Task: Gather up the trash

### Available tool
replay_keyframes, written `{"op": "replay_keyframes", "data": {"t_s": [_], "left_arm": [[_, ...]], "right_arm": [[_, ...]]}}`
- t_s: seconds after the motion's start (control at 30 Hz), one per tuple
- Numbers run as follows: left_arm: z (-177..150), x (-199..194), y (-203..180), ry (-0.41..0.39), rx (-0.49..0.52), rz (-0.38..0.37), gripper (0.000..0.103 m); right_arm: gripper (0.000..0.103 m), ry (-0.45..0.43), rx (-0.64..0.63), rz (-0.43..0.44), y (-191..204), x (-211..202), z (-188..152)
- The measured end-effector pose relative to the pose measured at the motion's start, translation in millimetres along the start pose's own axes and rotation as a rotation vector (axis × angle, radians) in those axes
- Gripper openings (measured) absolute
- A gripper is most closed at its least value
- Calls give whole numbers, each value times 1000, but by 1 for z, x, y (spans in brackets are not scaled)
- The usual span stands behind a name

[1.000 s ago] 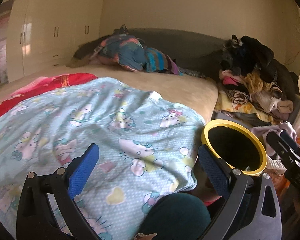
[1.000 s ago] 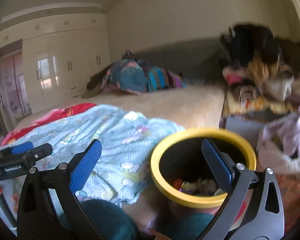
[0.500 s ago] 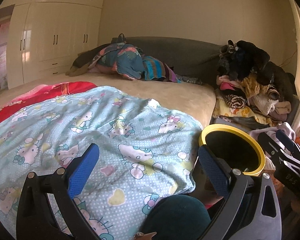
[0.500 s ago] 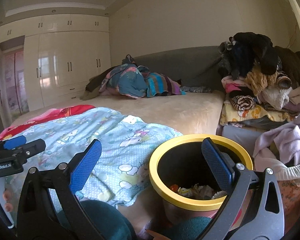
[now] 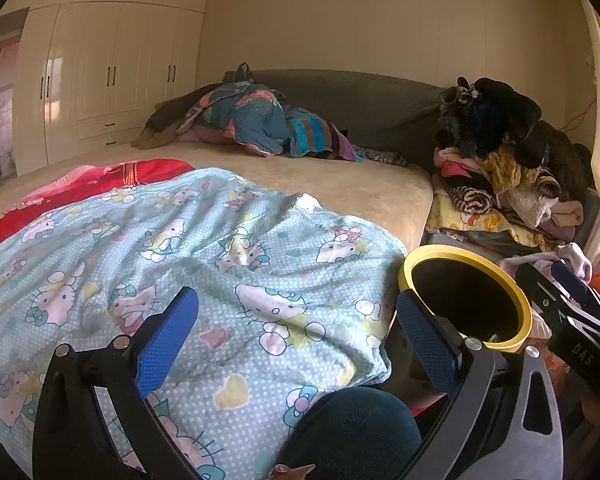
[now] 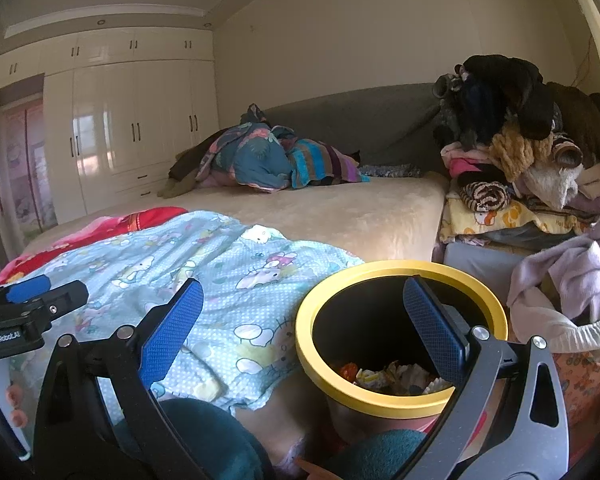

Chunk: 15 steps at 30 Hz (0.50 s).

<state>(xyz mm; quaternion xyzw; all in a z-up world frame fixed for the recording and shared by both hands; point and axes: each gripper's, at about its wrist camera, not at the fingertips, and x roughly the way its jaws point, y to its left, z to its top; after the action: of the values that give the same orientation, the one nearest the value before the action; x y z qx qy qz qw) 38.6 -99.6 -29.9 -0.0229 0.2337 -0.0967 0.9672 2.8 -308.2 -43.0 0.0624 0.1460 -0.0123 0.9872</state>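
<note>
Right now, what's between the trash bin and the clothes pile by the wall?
In the right wrist view, a grey box under the clothes pile stands directly behind the trash bin; a lavender garment drapes beside it.

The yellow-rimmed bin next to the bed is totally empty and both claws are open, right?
Not quite. The yellow-rimmed bin next to the bed already has trash at the bottom, as the right wrist view shows. The rest is right: the left claw and right claw are both open.
</note>
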Motion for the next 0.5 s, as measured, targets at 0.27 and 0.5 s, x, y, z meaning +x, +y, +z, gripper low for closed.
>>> {"op": "replay_keyframes", "data": {"t_s": [0.27, 0.5], "left_arm": [[0, 0, 0, -3, 1, 2, 97], [0, 0, 1, -3, -1, 0, 97]], "right_arm": [[92, 0, 0, -1, -1, 0, 0], [92, -1, 2, -2, 0, 0, 0]]}}
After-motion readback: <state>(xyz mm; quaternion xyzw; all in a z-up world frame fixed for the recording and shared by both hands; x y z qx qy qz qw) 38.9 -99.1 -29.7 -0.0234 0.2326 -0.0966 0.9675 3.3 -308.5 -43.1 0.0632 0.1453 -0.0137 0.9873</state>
